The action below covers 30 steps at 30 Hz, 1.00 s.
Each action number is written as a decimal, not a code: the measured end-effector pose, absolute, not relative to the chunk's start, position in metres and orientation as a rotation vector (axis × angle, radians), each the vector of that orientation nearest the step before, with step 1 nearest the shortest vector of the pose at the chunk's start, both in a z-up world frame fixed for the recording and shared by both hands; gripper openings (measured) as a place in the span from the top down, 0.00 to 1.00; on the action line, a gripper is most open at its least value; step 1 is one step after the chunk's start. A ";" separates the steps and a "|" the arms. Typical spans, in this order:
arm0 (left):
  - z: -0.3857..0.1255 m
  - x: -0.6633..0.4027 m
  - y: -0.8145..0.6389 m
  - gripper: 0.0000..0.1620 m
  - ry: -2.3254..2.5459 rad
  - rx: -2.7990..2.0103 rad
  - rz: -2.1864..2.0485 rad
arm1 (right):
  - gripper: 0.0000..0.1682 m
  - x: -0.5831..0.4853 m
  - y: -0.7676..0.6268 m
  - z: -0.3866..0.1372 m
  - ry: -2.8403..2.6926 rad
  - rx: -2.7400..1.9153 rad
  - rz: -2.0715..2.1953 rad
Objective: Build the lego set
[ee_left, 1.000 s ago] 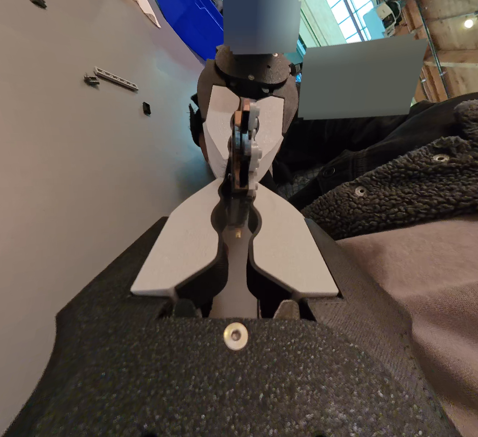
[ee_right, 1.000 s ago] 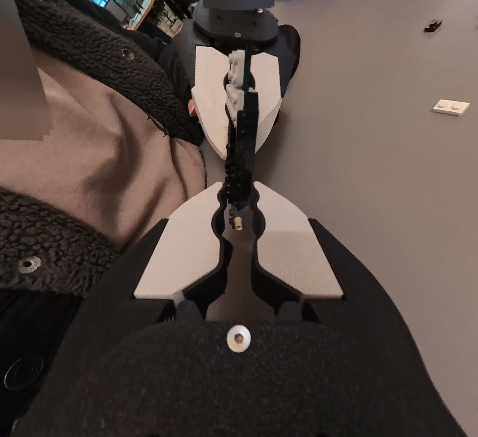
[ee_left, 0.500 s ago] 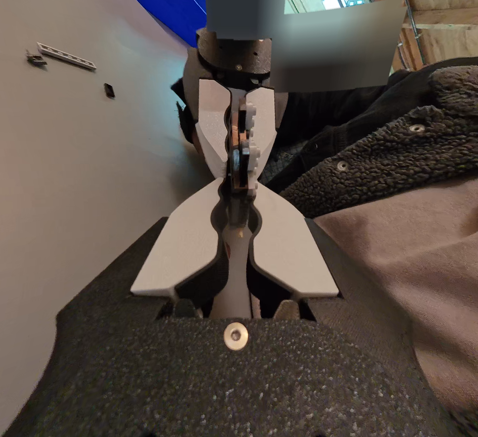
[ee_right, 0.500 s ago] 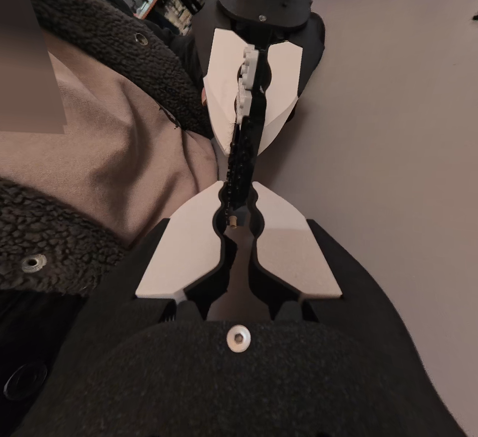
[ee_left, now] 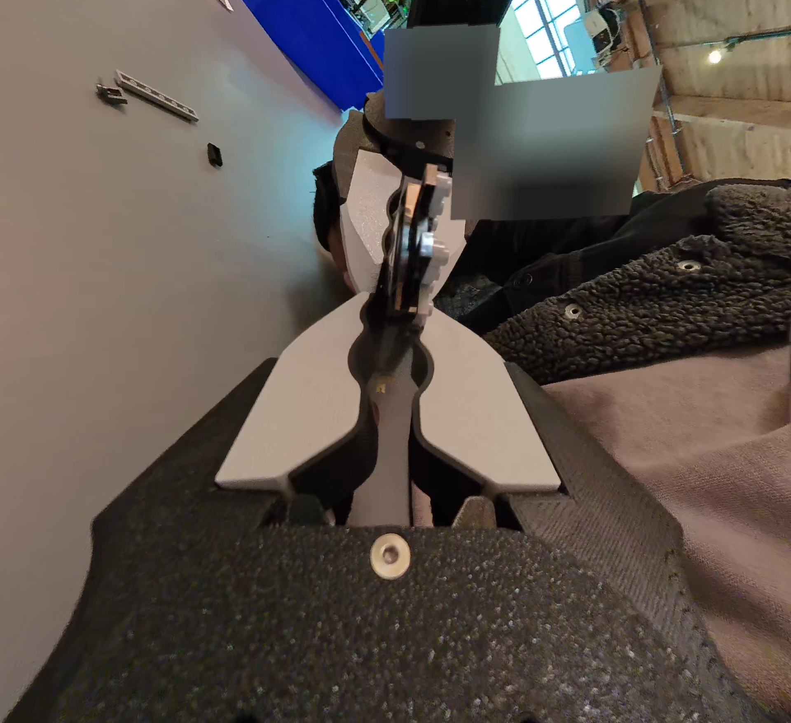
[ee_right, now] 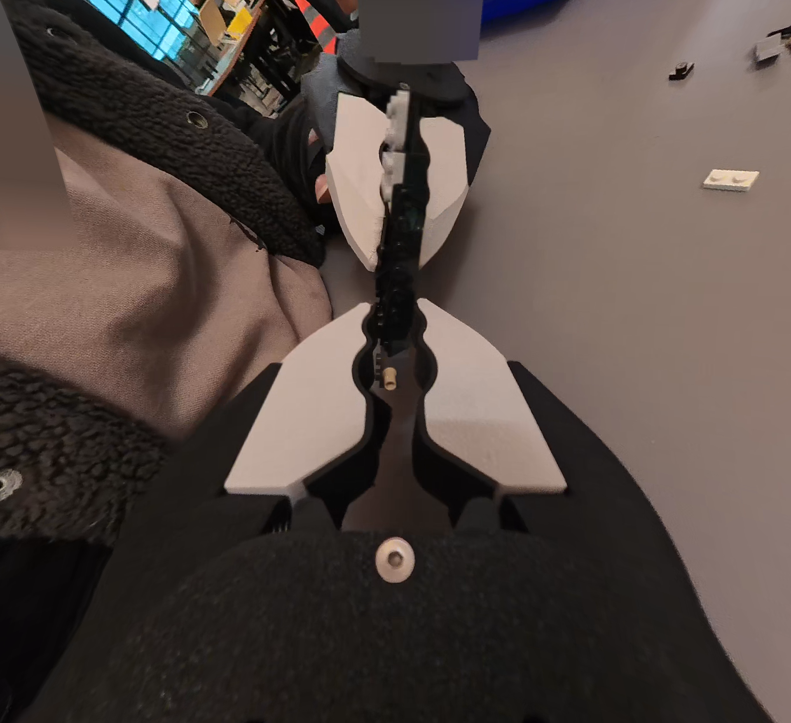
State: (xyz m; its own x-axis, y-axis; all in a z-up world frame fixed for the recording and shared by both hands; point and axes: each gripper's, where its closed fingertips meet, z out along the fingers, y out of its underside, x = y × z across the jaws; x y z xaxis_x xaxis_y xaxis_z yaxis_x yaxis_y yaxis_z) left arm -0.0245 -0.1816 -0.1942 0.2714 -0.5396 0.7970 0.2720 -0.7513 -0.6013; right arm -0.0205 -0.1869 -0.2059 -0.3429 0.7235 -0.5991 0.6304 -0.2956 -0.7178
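Observation:
A flat lego assembly (ee_left: pixel 411 249) of black plates with light grey studded pieces on one face is held edge-on in the air between my two grippers, which face each other. My left gripper (ee_left: pixel 398 305) is shut on its near end. The right gripper's white fingers (ee_left: pixel 367 223) clamp the far end. In the right wrist view my right gripper (ee_right: pixel 394 305) is shut on the black end of the assembly (ee_right: pixel 404 227), and the left gripper's fingers (ee_right: pixel 355 180) clamp the grey-studded end. A small tan pin (ee_right: pixel 389 382) sticks out near my right fingertips.
On the grey table (ee_left: pixel 128 274) lie a long grey plate (ee_left: pixel 156 96), a small dark piece (ee_left: pixel 111 95) and a black piece (ee_left: pixel 214 154). A white two-stud plate (ee_right: pixel 730 180) and small dark pieces (ee_right: pixel 680 70) lie right. A blue bin (ee_left: pixel 299 18) stands behind. A person's fleece jacket (ee_right: pixel 150 138) is close. The grippers are tip to tip, or close to it.
Both grippers stay shut on the assembly. They have swung together, so the assembly now leans slightly and the loose pieces on the table sit differently in both views.

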 end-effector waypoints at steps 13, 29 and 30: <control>-0.187 -0.033 -0.177 0.93 0.155 -1.811 -1.640 | 0.77 -0.019 -0.187 -0.195 -1.856 -1.699 1.680; -0.184 -0.034 -0.178 0.93 0.173 -1.798 -1.603 | 0.92 -0.019 -0.181 -0.198 -1.808 -1.795 1.560; -0.184 -0.034 -0.178 0.93 0.182 -1.797 -1.593 | 0.92 -0.019 -0.181 -0.198 -1.808 -1.796 1.549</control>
